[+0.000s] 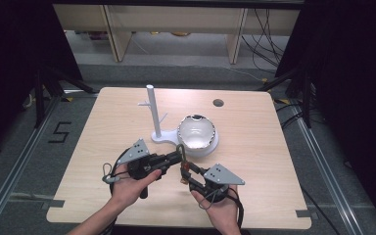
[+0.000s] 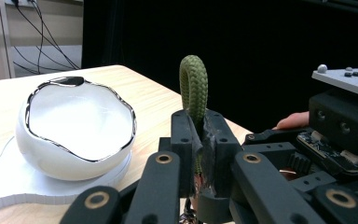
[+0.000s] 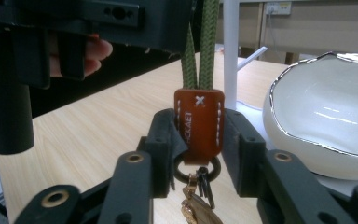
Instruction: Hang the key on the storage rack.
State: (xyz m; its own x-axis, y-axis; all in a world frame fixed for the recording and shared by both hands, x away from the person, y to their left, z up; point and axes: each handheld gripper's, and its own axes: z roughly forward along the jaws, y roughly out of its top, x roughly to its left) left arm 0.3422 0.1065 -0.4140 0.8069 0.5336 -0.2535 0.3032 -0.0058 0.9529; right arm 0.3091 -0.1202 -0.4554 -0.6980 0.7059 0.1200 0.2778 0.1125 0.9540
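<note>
Beside the white bowl [image 1: 197, 133], left gripper [image 1: 180, 157] clamps the keychain's green rope loop [image 2: 194, 86]; right gripper [image 3: 200, 154] loosened around its leather tab [image 3: 199, 125]; hanging on the stand [image 1: 152, 113] remains.

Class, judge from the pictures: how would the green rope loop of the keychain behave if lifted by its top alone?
The rope loop probably holds its arch: thick braid stands upright above the left gripper. The leather tab and keys would likely dangle and swing, since they hang from a ring. It looks light.

High view: above the near tabletop [image 1: 254, 117] edge, facing forward and down. Tool views: close, low, along each tool's jaws; both share the white bowl [image 2: 74, 126] beyond them.
</note>
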